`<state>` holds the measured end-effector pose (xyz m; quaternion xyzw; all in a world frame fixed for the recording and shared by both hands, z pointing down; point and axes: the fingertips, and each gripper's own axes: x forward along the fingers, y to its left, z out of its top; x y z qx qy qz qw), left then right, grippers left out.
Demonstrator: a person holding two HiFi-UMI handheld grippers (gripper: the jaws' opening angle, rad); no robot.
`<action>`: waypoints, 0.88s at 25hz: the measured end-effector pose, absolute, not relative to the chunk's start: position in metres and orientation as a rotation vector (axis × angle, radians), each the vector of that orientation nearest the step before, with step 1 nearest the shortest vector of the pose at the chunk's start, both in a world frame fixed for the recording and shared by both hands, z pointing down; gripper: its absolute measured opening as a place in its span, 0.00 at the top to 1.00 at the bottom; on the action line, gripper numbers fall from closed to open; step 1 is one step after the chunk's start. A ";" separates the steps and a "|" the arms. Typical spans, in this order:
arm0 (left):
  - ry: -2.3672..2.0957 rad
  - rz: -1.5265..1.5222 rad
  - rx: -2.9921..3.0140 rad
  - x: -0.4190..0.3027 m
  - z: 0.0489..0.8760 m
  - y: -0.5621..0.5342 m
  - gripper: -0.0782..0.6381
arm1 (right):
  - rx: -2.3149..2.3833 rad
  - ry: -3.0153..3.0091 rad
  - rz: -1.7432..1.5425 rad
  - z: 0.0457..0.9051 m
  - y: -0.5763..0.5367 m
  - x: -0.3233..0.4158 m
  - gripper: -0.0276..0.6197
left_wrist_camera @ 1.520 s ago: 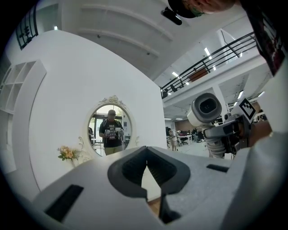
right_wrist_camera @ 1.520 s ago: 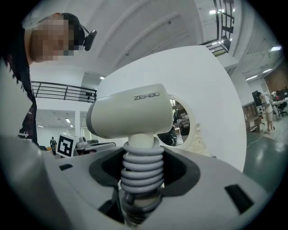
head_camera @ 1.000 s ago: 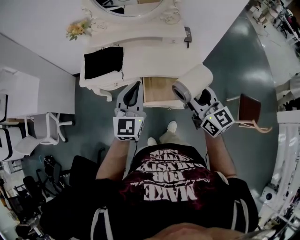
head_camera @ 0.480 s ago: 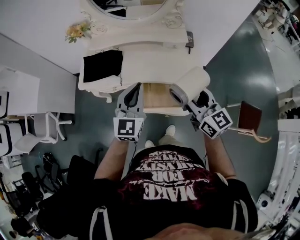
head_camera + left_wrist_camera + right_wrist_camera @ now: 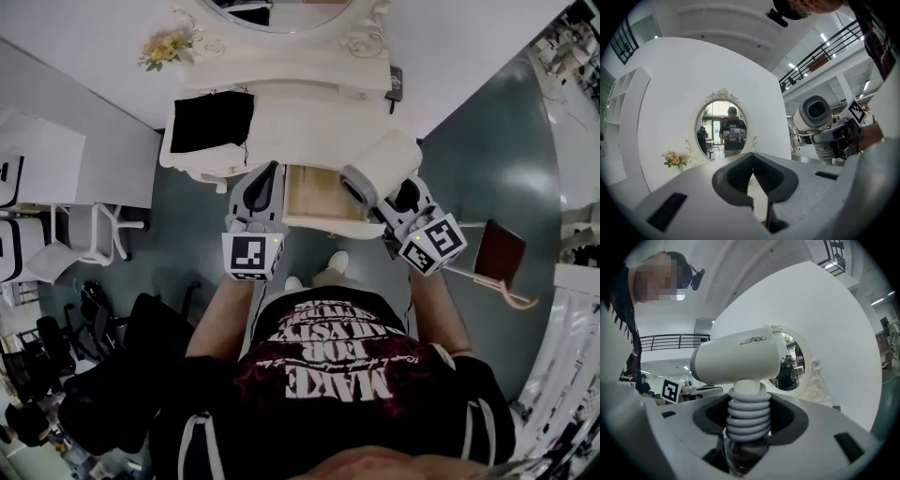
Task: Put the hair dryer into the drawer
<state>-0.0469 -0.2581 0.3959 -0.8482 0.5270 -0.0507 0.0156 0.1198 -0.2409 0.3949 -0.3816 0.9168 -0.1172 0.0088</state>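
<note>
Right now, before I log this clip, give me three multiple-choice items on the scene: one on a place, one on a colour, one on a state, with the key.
1. Where does the black cloth lie?
A. in a basket
B. on a bed
C. on the dressing table top

2. What colour is the body of the hair dryer?
A. black
B. white
C. red

3. How does the right claw stand?
A. shut on the hair dryer's handle
B. open and empty
C. shut on nothing

Key:
1 C: the head view shows the cloth on the white top, left of the open drawer.
2 B: the barrel is white above a grey ribbed handle.
3 A: the right gripper view shows the ribbed handle clamped between the jaws.
</note>
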 end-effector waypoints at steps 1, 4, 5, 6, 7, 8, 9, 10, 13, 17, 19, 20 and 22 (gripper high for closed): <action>1.654 -0.161 -2.630 -0.047 0.397 -0.259 0.88 | -1.180 2.868 -0.372 0.397 -0.243 0.120 0.60; 1.698 -0.170 -2.608 -0.047 0.397 -0.259 0.89 | -1.144 2.880 -0.389 0.401 -0.249 0.122 0.60; 1.710 -0.170 -2.600 -0.046 0.397 -0.260 0.88 | -1.131 2.885 -0.391 0.401 -0.251 0.123 0.60; 1.720 -0.169 -2.591 -0.045 0.395 -0.261 0.89 | -1.118 2.892 -0.390 0.402 -0.254 0.124 0.60; 1.730 -0.165 -2.581 -0.044 0.394 -0.262 0.88 | -1.105 2.901 -0.388 0.402 -0.256 0.124 0.60; 1.740 -0.160 -2.571 -0.043 0.393 -0.262 0.89 | -1.094 2.910 -0.387 0.403 -0.258 0.125 0.60; 1.749 -0.155 -2.563 -0.042 0.392 -0.263 0.89 | -1.084 2.919 -0.388 0.405 -0.260 0.126 0.60; 1.757 -0.152 -2.556 -0.041 0.391 -0.263 0.89 | -1.078 2.926 -0.392 0.407 -0.262 0.127 0.60; 1.774 -0.158 -2.549 -0.036 0.393 -0.262 0.88 | -1.070 2.941 -0.417 0.413 -0.266 0.130 0.60; 1.784 -0.187 -2.542 -0.036 0.395 -0.259 0.88 | -1.064 2.957 -0.454 0.424 -0.269 0.131 0.60; 1.791 -0.199 -2.536 -0.039 0.394 -0.259 0.89 | -1.067 2.963 -0.465 0.430 -0.271 0.130 0.60; 1.789 -0.196 -2.533 -0.039 0.393 -0.259 0.88 | -1.069 2.967 -0.467 0.432 -0.271 0.129 0.60; 1.779 -0.183 -2.530 -0.040 0.389 -0.259 0.88 | -1.073 2.976 -0.466 0.438 -0.272 0.127 0.60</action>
